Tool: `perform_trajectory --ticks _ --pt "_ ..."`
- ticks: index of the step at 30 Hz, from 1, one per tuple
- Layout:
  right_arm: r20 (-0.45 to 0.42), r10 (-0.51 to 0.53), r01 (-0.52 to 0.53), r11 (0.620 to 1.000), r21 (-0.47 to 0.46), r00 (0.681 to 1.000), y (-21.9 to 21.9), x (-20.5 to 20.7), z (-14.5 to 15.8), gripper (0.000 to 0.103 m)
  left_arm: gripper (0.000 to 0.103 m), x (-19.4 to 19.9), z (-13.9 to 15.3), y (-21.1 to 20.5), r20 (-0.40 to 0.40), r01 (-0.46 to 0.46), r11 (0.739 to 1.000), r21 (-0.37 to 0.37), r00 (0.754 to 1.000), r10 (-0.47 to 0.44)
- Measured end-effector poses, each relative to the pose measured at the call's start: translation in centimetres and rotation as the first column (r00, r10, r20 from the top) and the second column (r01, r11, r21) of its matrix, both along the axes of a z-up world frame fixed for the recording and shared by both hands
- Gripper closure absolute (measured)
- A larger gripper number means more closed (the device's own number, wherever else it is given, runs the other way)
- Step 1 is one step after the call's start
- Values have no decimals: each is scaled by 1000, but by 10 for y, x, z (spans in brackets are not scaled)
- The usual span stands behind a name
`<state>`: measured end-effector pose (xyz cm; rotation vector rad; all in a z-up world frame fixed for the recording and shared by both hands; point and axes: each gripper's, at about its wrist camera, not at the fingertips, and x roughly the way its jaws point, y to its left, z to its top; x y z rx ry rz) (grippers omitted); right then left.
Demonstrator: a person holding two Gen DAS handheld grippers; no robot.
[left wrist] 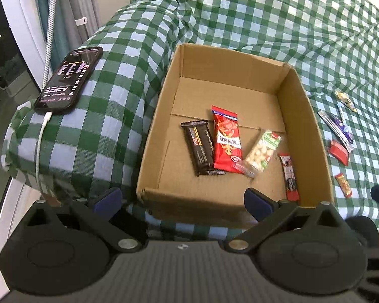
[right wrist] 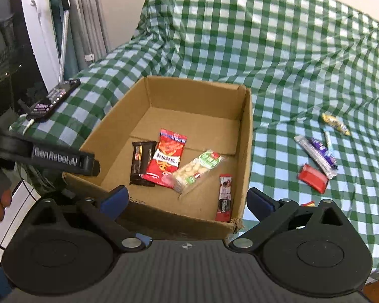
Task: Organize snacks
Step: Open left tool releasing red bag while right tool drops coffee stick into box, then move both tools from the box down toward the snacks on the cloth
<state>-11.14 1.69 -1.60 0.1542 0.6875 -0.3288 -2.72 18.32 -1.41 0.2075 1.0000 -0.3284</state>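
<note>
An open cardboard box (left wrist: 303,116) (right wrist: 245,151) sits on the green checked cloth. Inside it lie a dark chocolate bar (left wrist: 198,149) (right wrist: 141,162), a red packet (left wrist: 226,142) (right wrist: 168,159), a clear nut packet (left wrist: 261,152) (right wrist: 198,170) and a thin red stick (left wrist: 289,176) (right wrist: 224,197). My left gripper (left wrist: 183,199) hangs open and empty over the box's near wall. My right gripper (right wrist: 187,199) is open too, above the box's near right corner, holding nothing.
Loose snacks lie on the cloth right of the box: a yellow candy (right wrist: 336,123), a purple bar (right wrist: 318,155), a red pack (right wrist: 313,178). A phone (left wrist: 69,79) on a charging cable rests on the covered armrest to the left. A hand shows at the right wrist view's left edge.
</note>
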Motion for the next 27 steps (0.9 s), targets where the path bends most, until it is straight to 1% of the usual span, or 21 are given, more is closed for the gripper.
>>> perform_trajectory --ticks 3,10,17,23,27 --pt "30 -10 11 1000 -9 1000 2 -10 7 2 0 -10 4 2 12 5 1000 -4 1000 -5" --pt "67 -13 14 1000 -20 998 9 -28 14 2 0 -25 16 2 40 12 1000 -10 999 -11" --pt "97 -23 24 1000 -9 995 5 -41 16 2 0 -35 20 -5 48 21 1000 6 999 -22" --pt "119 -31 29 999 20 992 -5 -50 13 2 0 -40 22 -20 60 30 999 39 998 -33" --pt "132 -57 53 998 33 990 -18 -59 12 2 0 -40 22 -41 43 58 997 53 997 -60"
